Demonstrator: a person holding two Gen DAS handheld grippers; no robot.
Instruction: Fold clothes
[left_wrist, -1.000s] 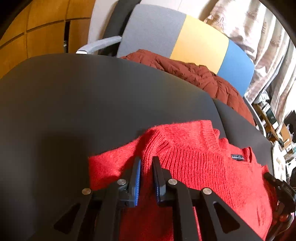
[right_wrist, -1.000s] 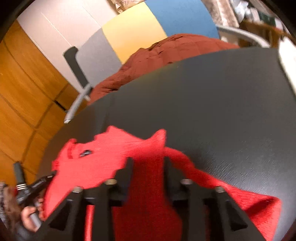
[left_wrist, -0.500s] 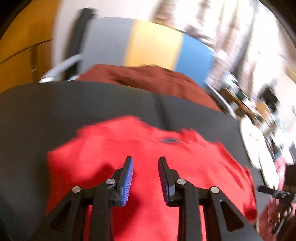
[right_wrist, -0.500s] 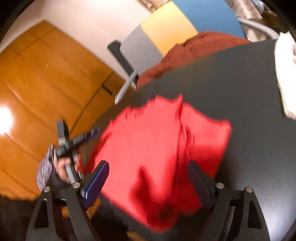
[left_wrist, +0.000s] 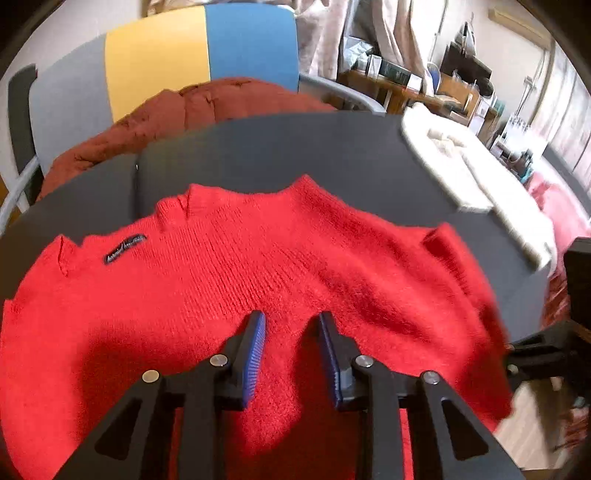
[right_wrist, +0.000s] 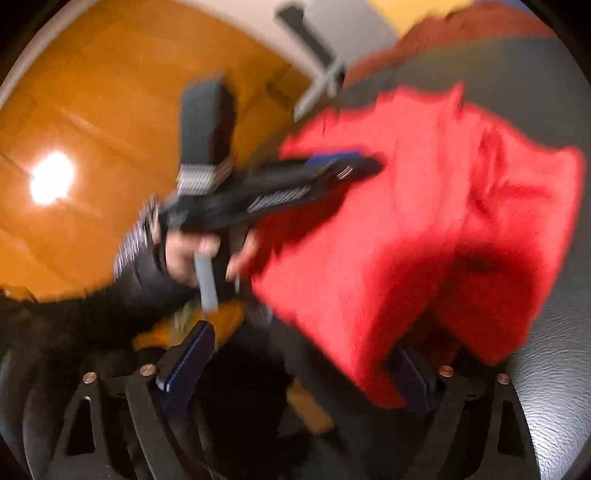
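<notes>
L gripper (left_wrist: 291, 332) is held apart, nothing gripped, over the red sweater (left_wrist: 258, 266) spread on the dark table (left_wrist: 295, 147). R gripper (right_wrist: 295, 365) is spread wide — sweater's edge draped by one finger, view blurred.

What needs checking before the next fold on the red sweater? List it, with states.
1. Left claw open: ok, its blue pads stand apart over the red sweater.
2. Right claw open: ok, jaws spread wide.
3. Sweater released by both: cannot tell, a fold hides one right fingertip.
4. Sweater on the black table: not ok, its near part overhangs the edge.
5. Collar label visible: ok.
6. White garment apart from the sweater: ok.
</notes>
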